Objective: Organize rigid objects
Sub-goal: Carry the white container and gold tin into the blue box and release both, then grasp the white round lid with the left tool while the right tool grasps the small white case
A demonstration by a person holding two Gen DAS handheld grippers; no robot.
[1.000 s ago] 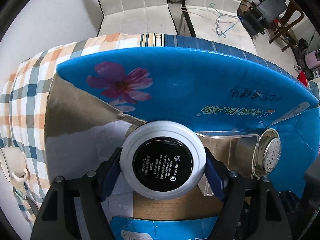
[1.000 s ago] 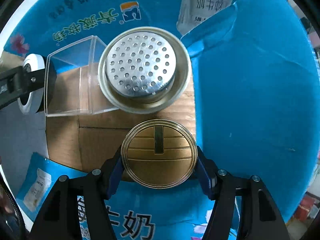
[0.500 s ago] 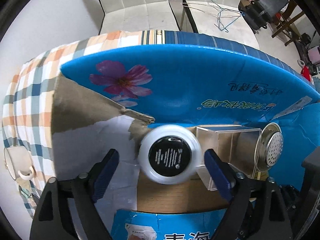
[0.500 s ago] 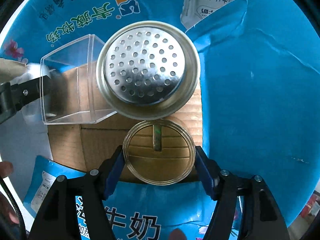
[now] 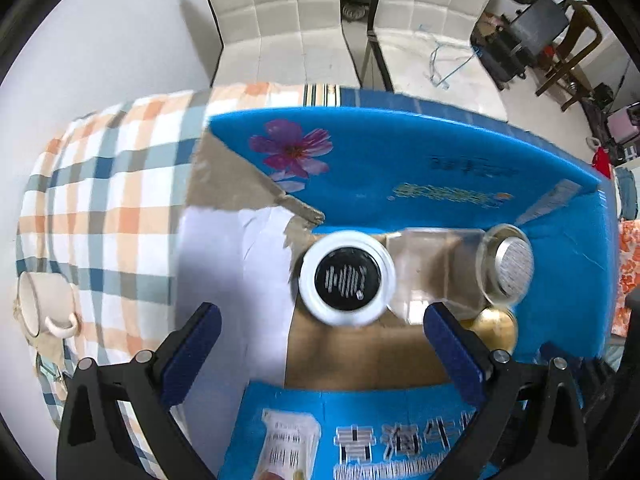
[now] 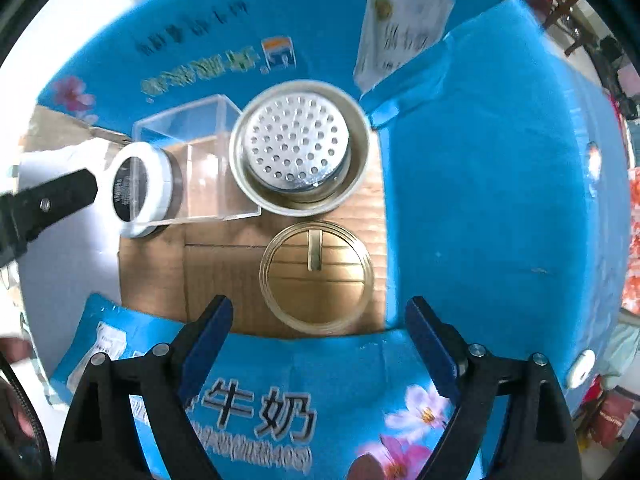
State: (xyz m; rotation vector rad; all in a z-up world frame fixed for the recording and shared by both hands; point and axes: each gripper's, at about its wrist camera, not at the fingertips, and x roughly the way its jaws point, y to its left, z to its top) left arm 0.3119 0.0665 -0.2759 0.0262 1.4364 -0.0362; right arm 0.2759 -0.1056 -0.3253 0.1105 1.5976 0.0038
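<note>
A white round jar (image 5: 347, 283) with a black base lies on the cardboard floor of the blue box (image 5: 400, 152). My left gripper (image 5: 320, 344) hangs above it, open wide, touching nothing. Beside the jar are a clear plastic box (image 5: 432, 268), a perforated metal strainer (image 5: 506, 264) and a gold lid (image 5: 494, 330). In the right wrist view the gold lid (image 6: 318, 276) lies flat on the box floor. My right gripper (image 6: 318, 320) is above it with its jaws opening, the pads off the lid. The strainer (image 6: 300, 160), the clear box (image 6: 196, 164) and the jar (image 6: 138, 190) lie beyond.
The blue box (image 6: 500, 200) has tall walls and flaps all around. A cream cup (image 5: 44, 304) lies on the checked tablecloth (image 5: 100, 200) to the left. Two white chairs (image 5: 280, 20) stand behind the table. A hand (image 6: 12, 348) shows at the left edge.
Both grippers have opened and risen. The left one let go of the white jar, the right one let go of the gold lid. Both things now lie smaller below.
</note>
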